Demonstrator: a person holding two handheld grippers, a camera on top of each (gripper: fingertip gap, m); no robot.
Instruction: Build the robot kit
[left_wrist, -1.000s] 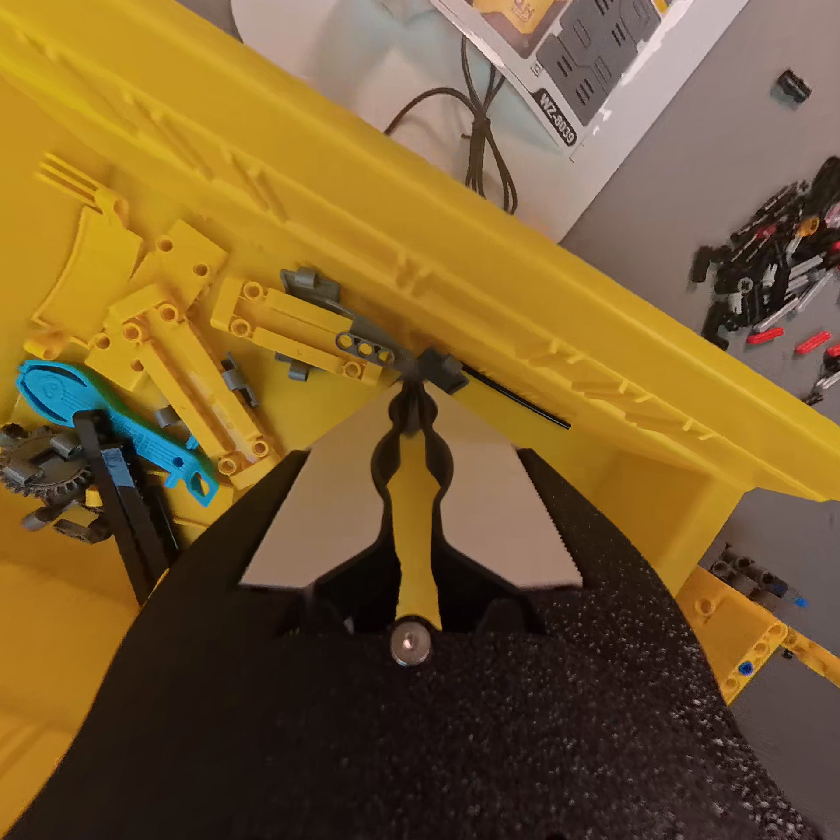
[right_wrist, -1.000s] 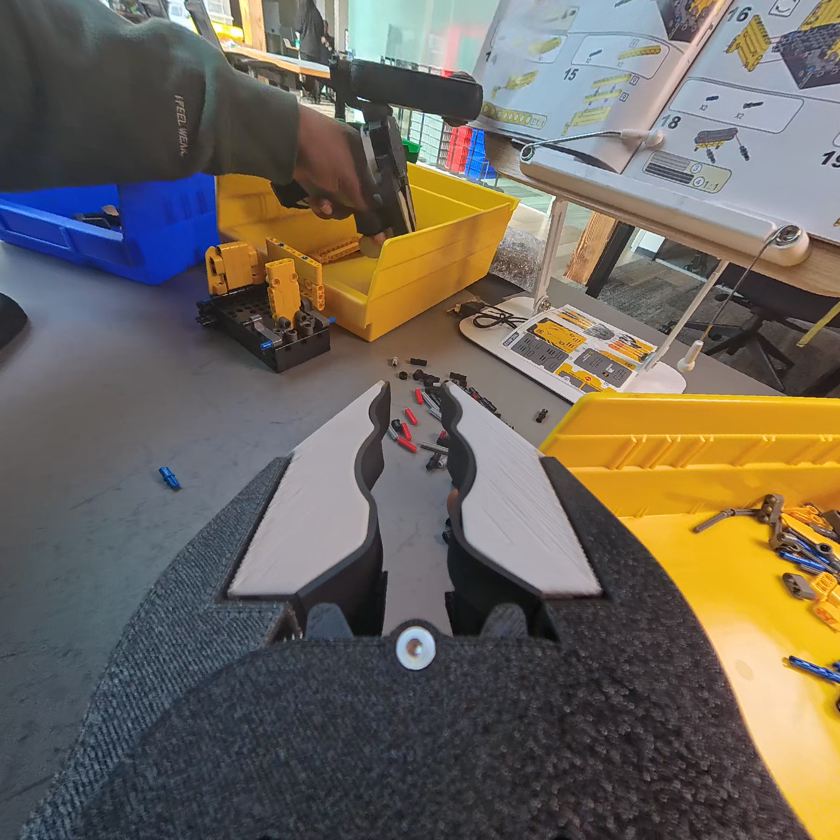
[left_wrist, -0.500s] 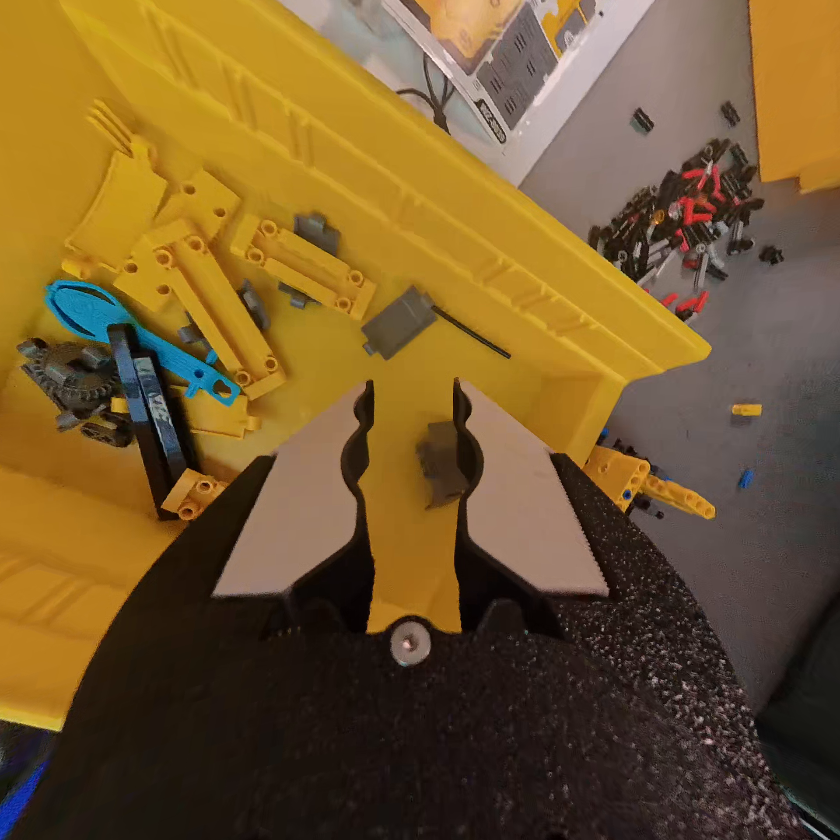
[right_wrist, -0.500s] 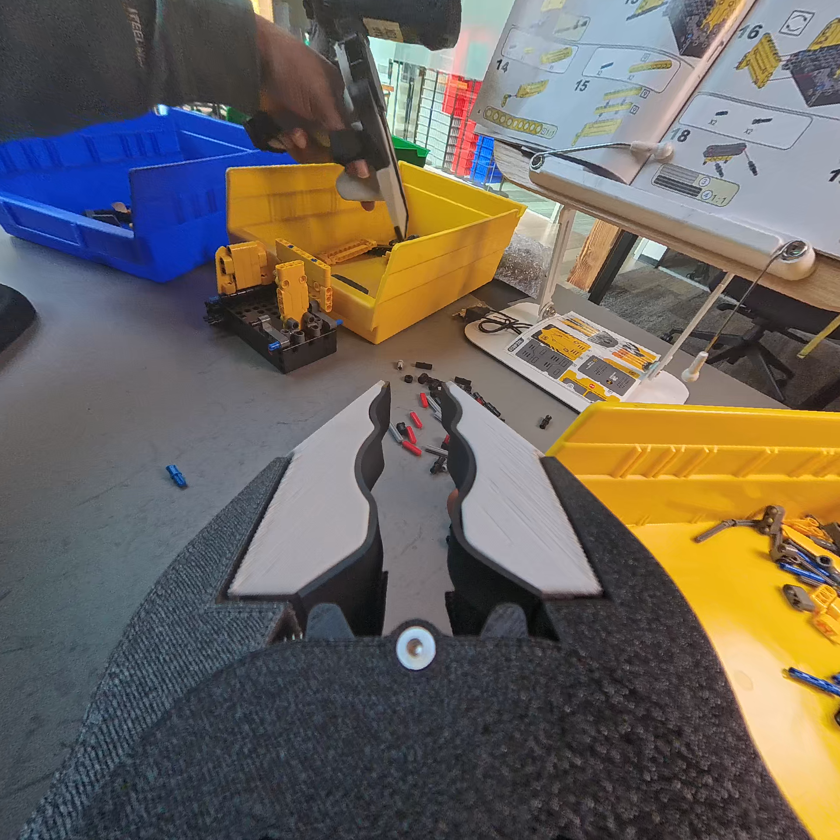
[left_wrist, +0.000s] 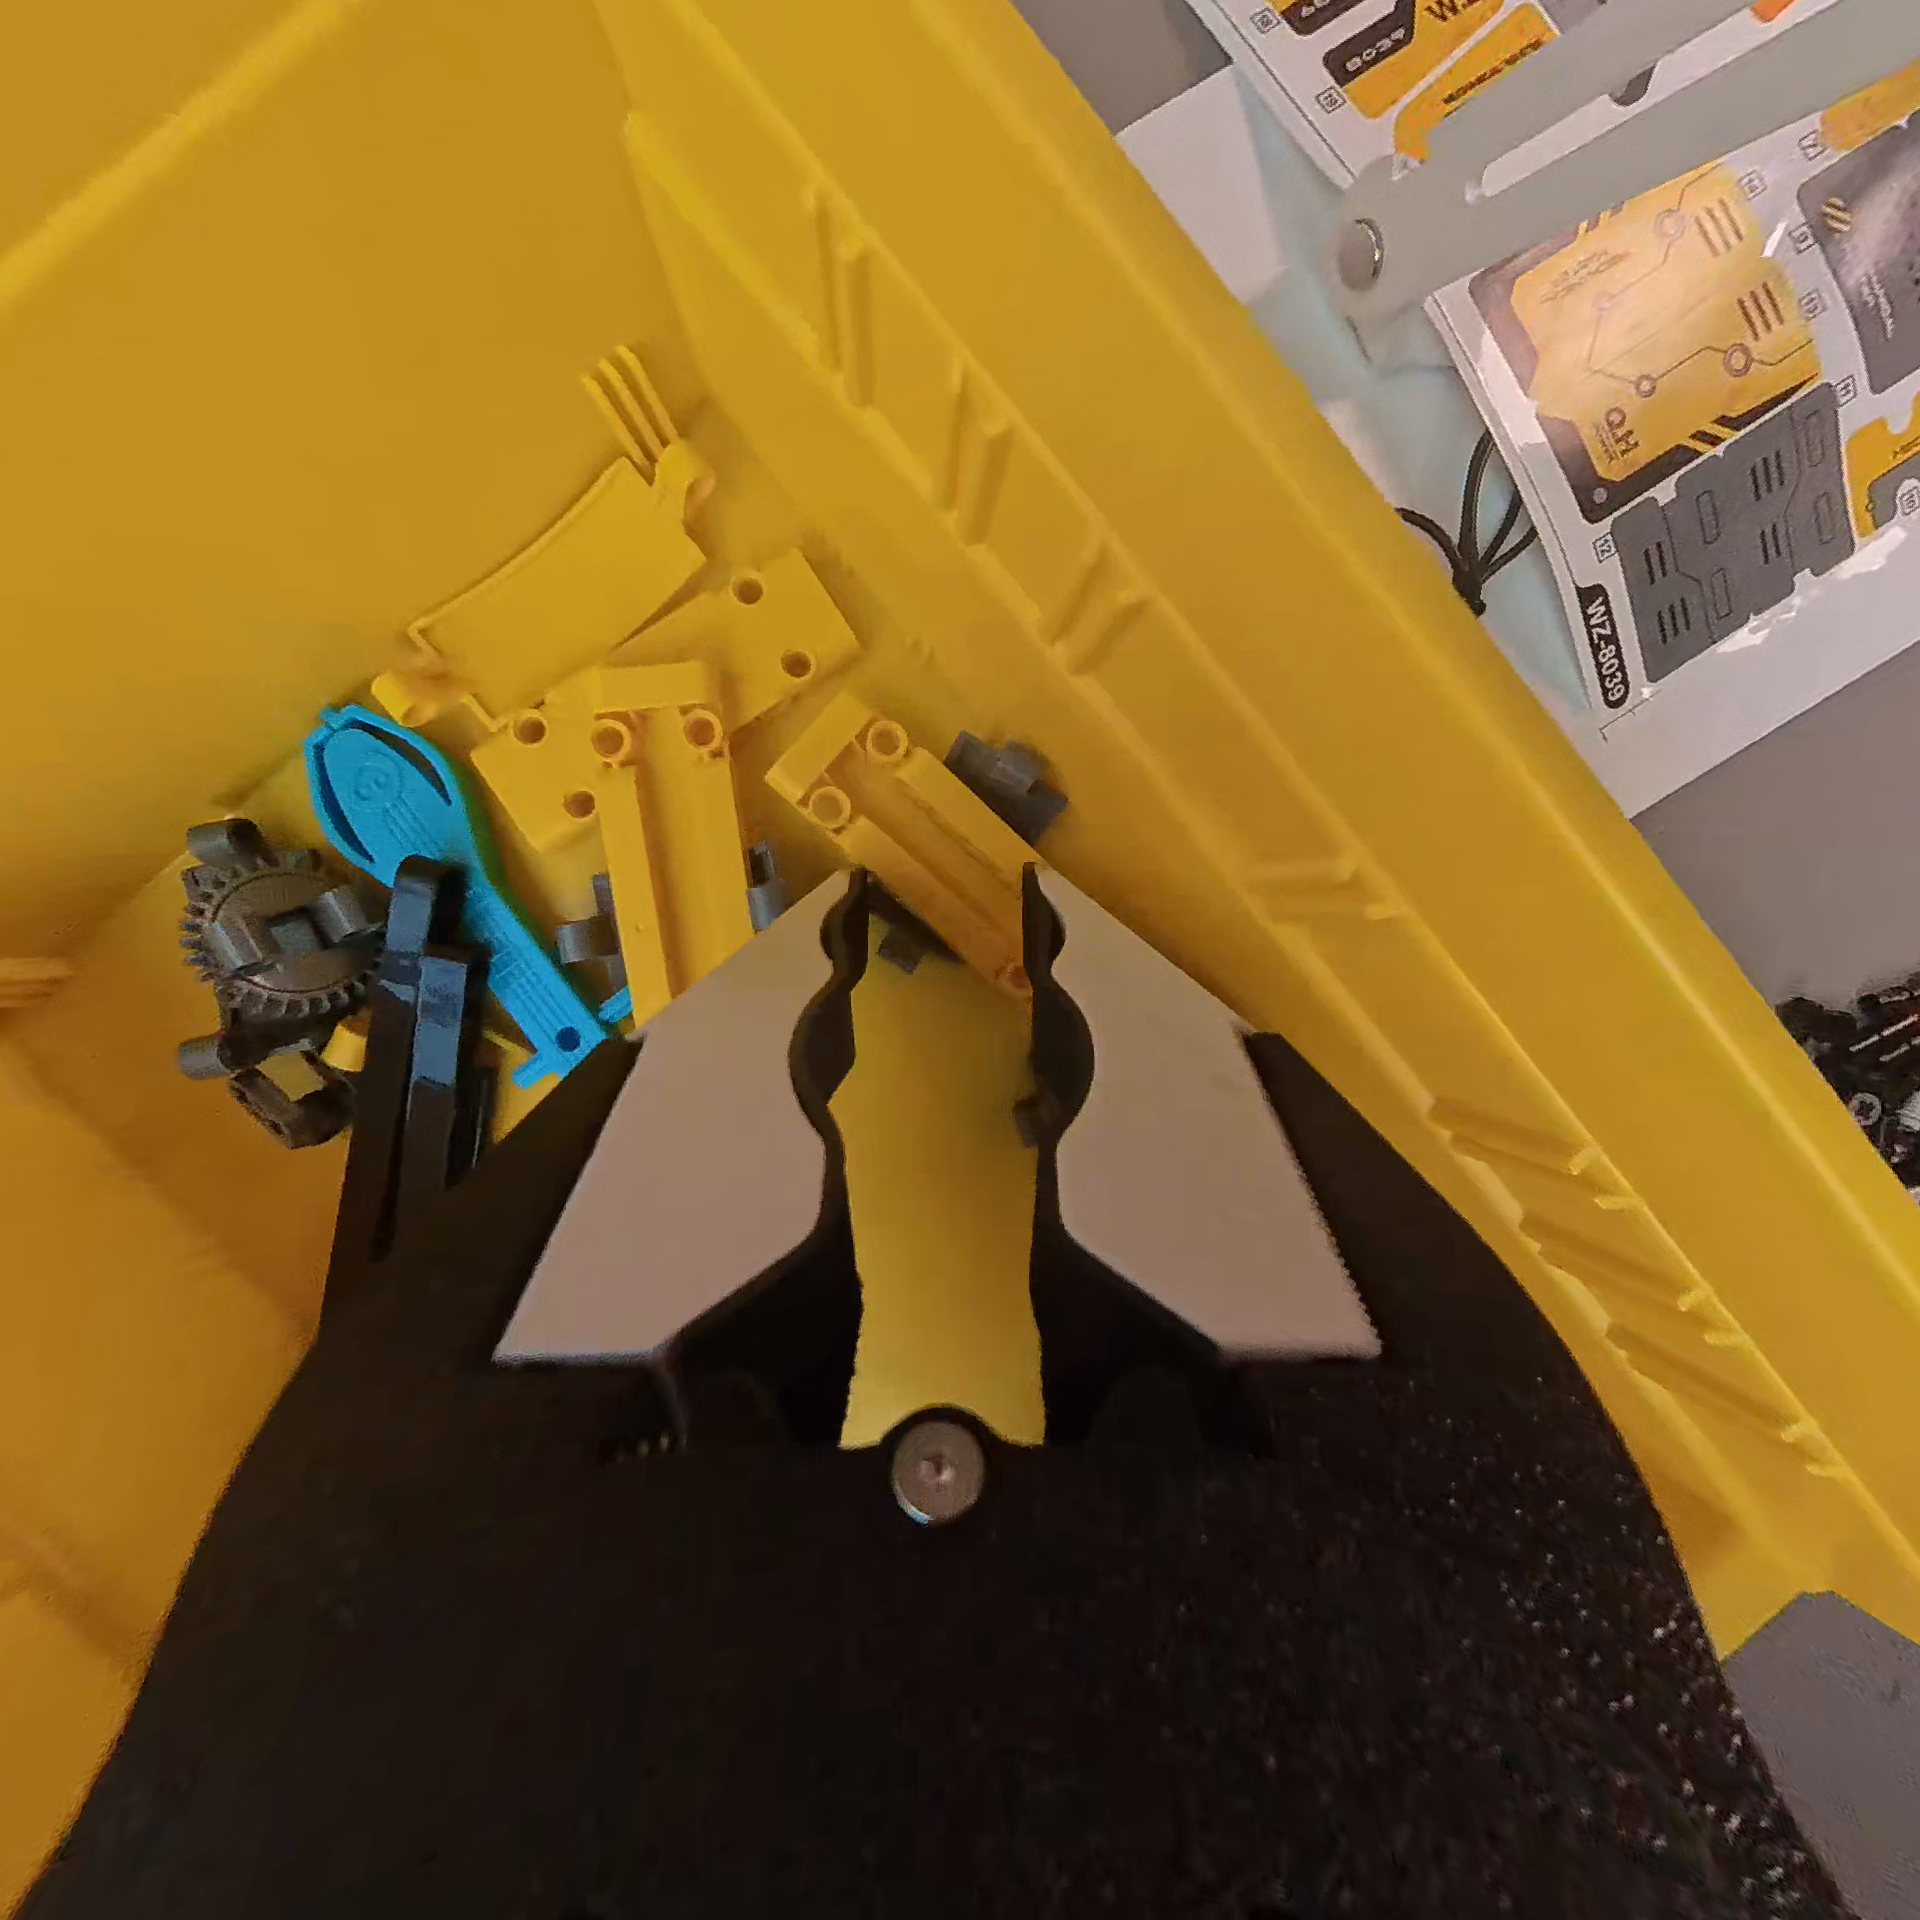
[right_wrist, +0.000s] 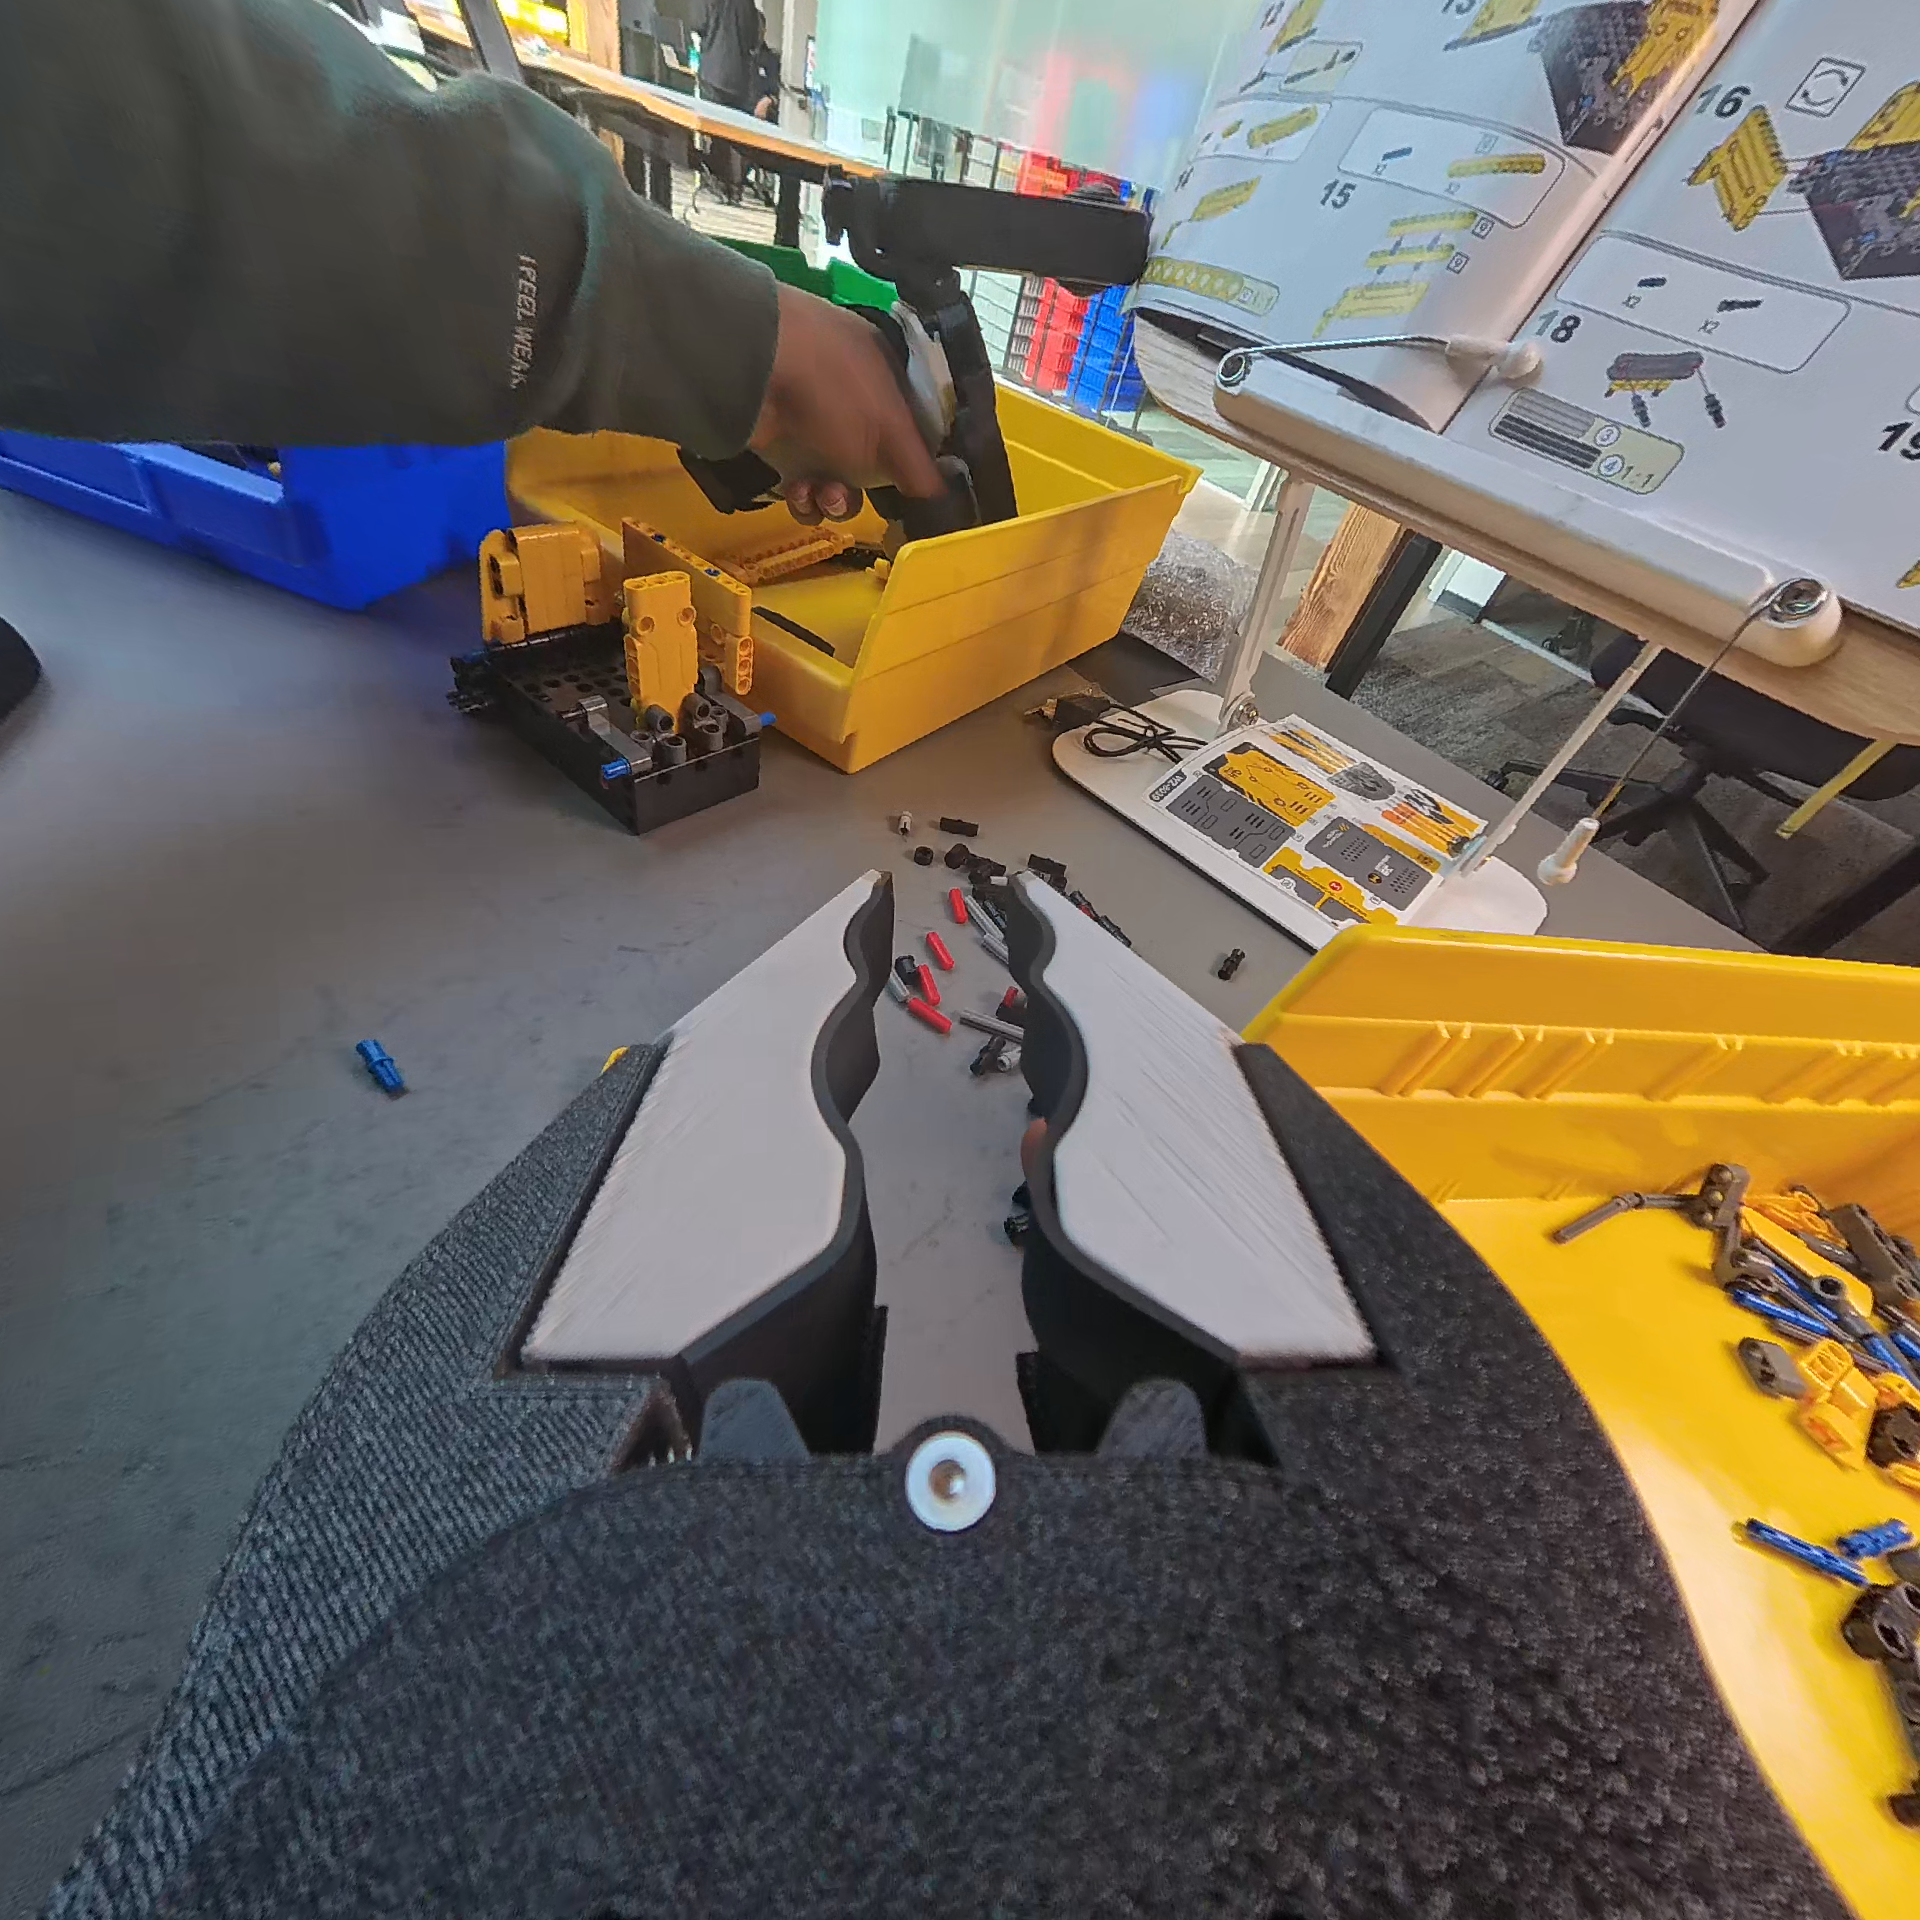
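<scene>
Left gripper (left_wrist: 940, 904) is reaching down inside a yellow bin (left_wrist: 1195, 790), jaws spread apart, nothing pinched. Its tips are sitting at the near end of a yellow beam (left_wrist: 914, 831) that is lying against the bin's side wall; whether they are touching it I cannot tell. A small grey piece (left_wrist: 1029, 1117) is clinging to the inner face of the right-hand finger. A grey connector (left_wrist: 1003, 774) is lying at the wall just beyond the beam. Toward the bin's far corner, more yellow beams and a curved yellow panel (left_wrist: 561, 603) are piling up; a blue tool (left_wrist: 436, 862), a grey gear (left_wrist: 275, 956) and a black strip (left_wrist: 410, 1060) are lying along the opposite side of the bin floor.

The beam looks like light, stiff, smooth plastic, so it is probably sliding easily; gripping across its narrow width near the middle seems safest.

Right gripper (right_wrist: 951, 888) is hovering over the grey table (right_wrist: 260, 935), jaws parted a little, empty. Below its tips, red and black pins (right_wrist: 940, 982) are lying scattered. A second yellow bin (right_wrist: 1558, 1049) with small parts is sitting just beside it on the right. Farther off, a hand (right_wrist: 842, 416) is working the other gripper in the far bin, next to a half-built model (right_wrist: 623, 665). An instruction sheet (right_wrist: 1320, 810) is lying on the stand's base.
</scene>
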